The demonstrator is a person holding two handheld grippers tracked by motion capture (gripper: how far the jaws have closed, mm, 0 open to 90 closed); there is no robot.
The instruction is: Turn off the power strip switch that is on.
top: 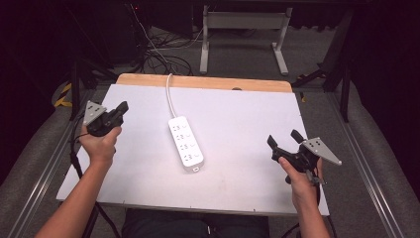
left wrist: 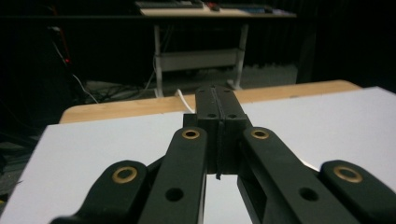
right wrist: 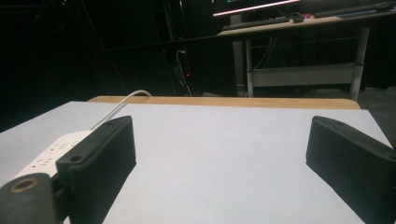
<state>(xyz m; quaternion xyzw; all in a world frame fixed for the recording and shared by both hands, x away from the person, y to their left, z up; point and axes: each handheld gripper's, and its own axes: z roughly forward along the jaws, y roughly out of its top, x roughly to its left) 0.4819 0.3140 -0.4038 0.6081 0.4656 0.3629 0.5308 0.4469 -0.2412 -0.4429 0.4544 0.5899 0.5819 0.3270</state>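
High view. A white power strip (top: 185, 144) was recorded lying flat near the middle of the white table (top: 237, 114), its white cord (top: 169, 94) running off toward the far wooden edge. The left gripper (top: 122, 108) was held by the left hand (top: 100, 144) over the table's left edge, its jaws pressed together with nothing between them; the strip was noted well apart from those jaws, off to their right and slightly nearer the person. The right gripper (top: 284, 138) was held by the right hand (top: 299, 181) near the table's right side, its jaws spread apart and empty. The strip lay well to the left of those jaws, apart from them.

Left gripper view. The left gripper (left wrist: 218, 100) was seen with both jaws clenched flat against each other, no gap visible along the seam. A short length of the cord (left wrist: 184, 99) was noted just beyond and left of the jaw tips, against the wooden edge. Bare table (left wrist: 93, 154) lay to either side.

Right gripper view. The right gripper (right wrist: 224, 149) was seen released, the jaws standing wide with bare table (right wrist: 224, 140) between them. The power strip (right wrist: 51, 154) was partly hidden behind the left jaw, outside the gap, its cord (right wrist: 116, 107) curving away past the jaw tip toward the far edge.
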